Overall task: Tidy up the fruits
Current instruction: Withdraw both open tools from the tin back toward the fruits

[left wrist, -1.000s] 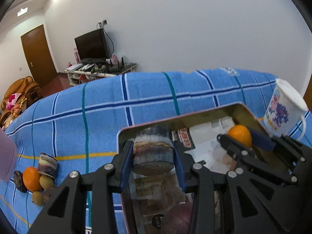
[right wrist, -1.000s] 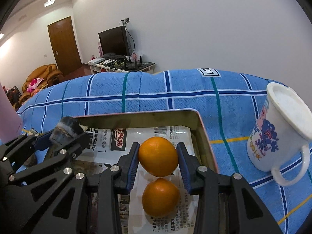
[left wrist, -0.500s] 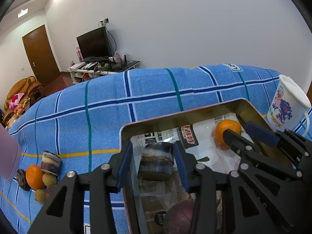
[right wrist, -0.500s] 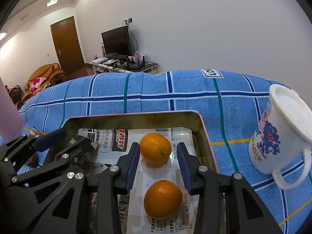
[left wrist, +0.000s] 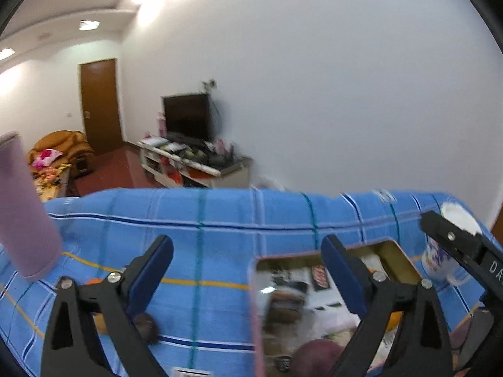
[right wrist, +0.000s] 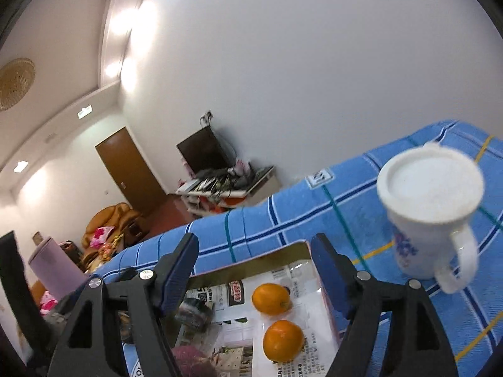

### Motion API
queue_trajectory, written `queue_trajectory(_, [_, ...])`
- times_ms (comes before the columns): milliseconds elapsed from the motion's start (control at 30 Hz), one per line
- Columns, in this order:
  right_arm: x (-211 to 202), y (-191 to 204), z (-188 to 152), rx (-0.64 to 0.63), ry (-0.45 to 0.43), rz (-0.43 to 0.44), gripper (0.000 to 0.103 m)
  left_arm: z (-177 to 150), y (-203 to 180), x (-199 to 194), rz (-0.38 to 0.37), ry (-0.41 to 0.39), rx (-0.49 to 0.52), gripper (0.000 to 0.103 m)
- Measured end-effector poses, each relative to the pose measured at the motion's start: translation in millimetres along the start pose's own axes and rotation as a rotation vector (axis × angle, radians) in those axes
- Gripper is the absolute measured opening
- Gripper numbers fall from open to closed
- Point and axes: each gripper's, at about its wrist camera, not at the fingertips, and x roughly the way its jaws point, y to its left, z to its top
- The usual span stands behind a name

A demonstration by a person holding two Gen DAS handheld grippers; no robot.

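On the blue plaid cloth [right wrist: 292, 207] sits a metal tray [right wrist: 251, 265], lined with printed paper [right wrist: 301, 286].

Right wrist view: right gripper [right wrist: 254, 267] hangs over the tray's far end, jaws opening, already well apart, nothing between the pads. Two oranges [right wrist: 271, 299] lie on the paper below the gap, one behind the other, near each other but apart; the nearer orange [right wrist: 283, 340] sits closer to the camera. Neither touches a finger. A dark striped, cylindrical fruit piece [right wrist: 195, 311] lies on the tray's left part, partly hidden behind the left finger [right wrist: 179, 271]. A purple round fruit [right wrist: 188, 359] shows at the tray's near edge. White mug [right wrist: 430, 207] with a blue print stands upright on the cloth just right of the tray, handle toward the camera. Pink tumbler [right wrist: 56, 273] stands far left.

Left wrist view, blurred: left gripper [left wrist: 246, 275] has jaws opening, very wide, holding nothing. Its left finger [left wrist: 151, 270] is over bare cloth, its right finger [left wrist: 342, 276] over the tray. Tray rim [left wrist: 256, 314] runs down the middle of the gap. A dark fruit [left wrist: 146, 330] lies on the cloth by the left finger; kind cannot be told. The tumbler is tall at the left edge, the mug far right behind the other gripper's arm.
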Motion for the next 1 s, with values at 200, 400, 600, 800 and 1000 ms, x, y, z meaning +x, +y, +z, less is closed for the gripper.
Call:
queue_trajectory(200, [-10,15,-2,-0.075,-0.030,-0.050,0.075,-17,46,-20,0.099,-0.041,-0.054,0.097])
queue_trajectory(400, [-19,25,-6,-0.142,-0.077,-0.096,0.075,-35,74,-31,0.160,-0.049,-0.069,0.097])
queue_trajectory(600, [-29,29,-10,-0.173,-0.103,-0.099,0.075,-44,80,-35,0.197,-0.061,-0.059,0.097])
queue_trajectory(800, [-39,35,-20,-0.188,-0.137,-0.120,0.075,-51,76,-39,0.195,-0.063,-0.027,0.097])
queue_trajectory(1000, [-38,39,-32,-0.198,-0.129,-0.158,0.075,-57,69,-46,0.193,-0.079,0.015,0.097])
